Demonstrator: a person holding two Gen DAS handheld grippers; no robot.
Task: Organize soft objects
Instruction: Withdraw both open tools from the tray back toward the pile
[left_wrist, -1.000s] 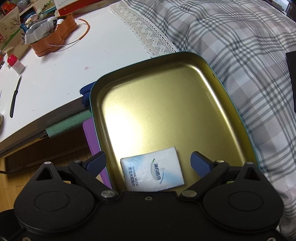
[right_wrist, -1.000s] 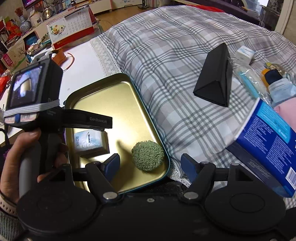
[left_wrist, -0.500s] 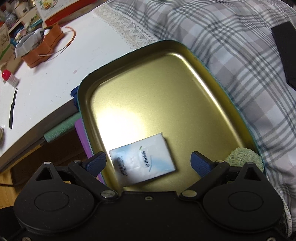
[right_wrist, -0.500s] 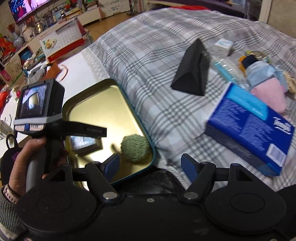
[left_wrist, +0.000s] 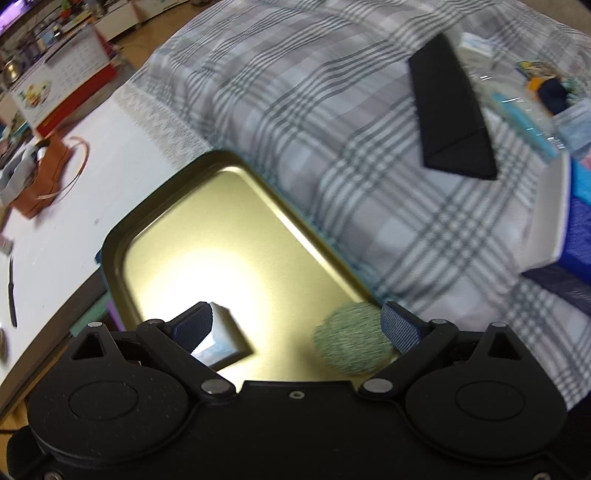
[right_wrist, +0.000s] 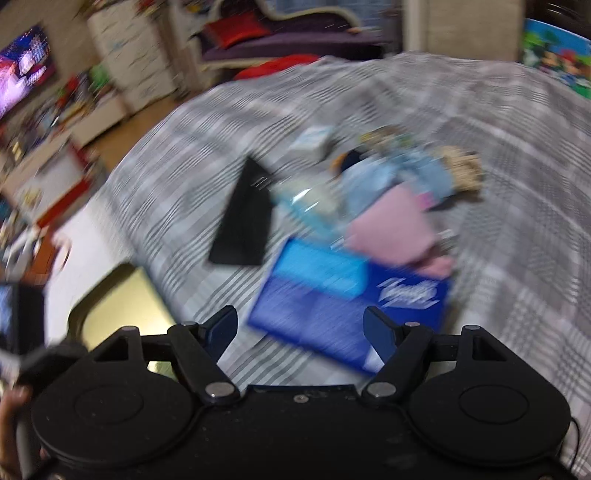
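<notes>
Two soft items (left_wrist: 351, 345) between fingers (left_wrist: 400, 326)

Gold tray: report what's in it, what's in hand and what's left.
Done: the tissue pack and green puff lie in the gold tray. In hand: nothing; left tongs open, right tongs opening and empty. Left: pink cloth and pale blue items on the plaid cover.

No writing is legible; the blue box's (right_wrist: 343, 295) logo is blurred.
</notes>
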